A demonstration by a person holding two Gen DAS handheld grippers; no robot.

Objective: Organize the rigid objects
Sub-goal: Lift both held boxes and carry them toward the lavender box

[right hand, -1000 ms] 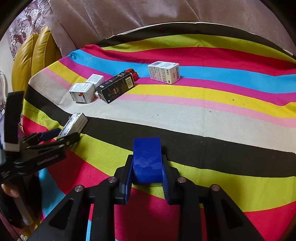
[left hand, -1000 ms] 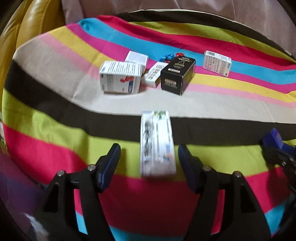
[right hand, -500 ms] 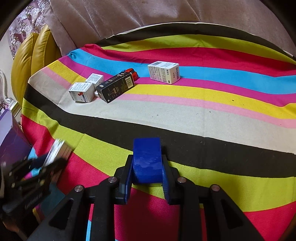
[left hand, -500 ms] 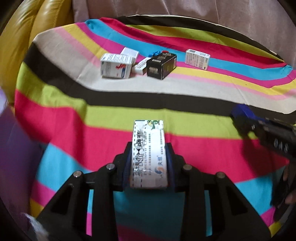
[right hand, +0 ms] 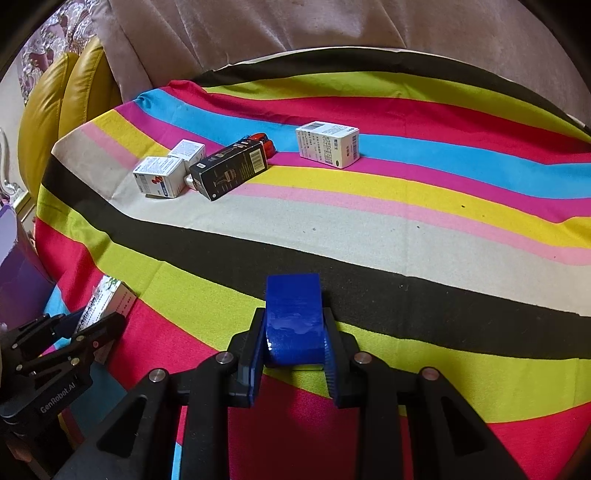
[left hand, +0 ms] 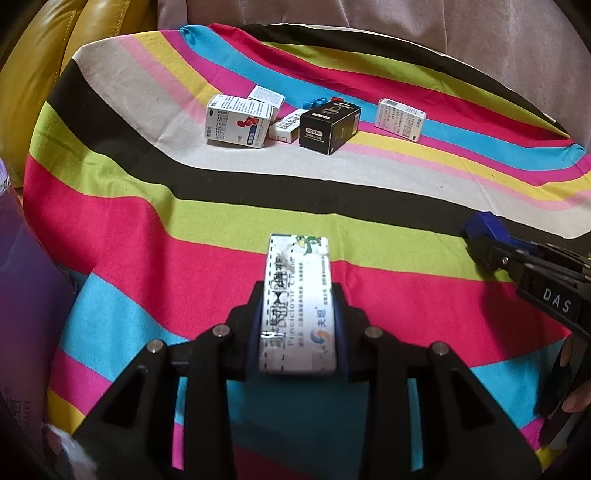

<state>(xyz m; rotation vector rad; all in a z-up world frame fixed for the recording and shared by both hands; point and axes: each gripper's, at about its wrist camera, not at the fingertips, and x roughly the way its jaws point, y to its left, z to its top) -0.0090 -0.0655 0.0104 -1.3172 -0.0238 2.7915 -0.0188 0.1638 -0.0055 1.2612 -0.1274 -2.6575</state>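
Observation:
My left gripper (left hand: 297,325) is shut on a long white medicine box (left hand: 297,295) and holds it above the striped cloth (left hand: 184,221) near its front edge; it also shows in the right wrist view (right hand: 105,302). My right gripper (right hand: 293,347) is shut on a blue block (right hand: 293,314), low over the cloth. On the far side lie a white box with a red figure (left hand: 238,125), a small white box (left hand: 266,96), a black box (left hand: 328,127) and another white box (left hand: 400,118).
A purple box (left hand: 22,295) stands at the left edge. A yellow leather cushion (right hand: 55,107) and grey fabric (right hand: 295,26) lie behind the cloth. Small red and blue items (left hand: 325,101) sit behind the black box.
My left gripper closed on the long white box, lifted it and drew back toward the cloth's front left. The right gripper has stayed still with the blue block.

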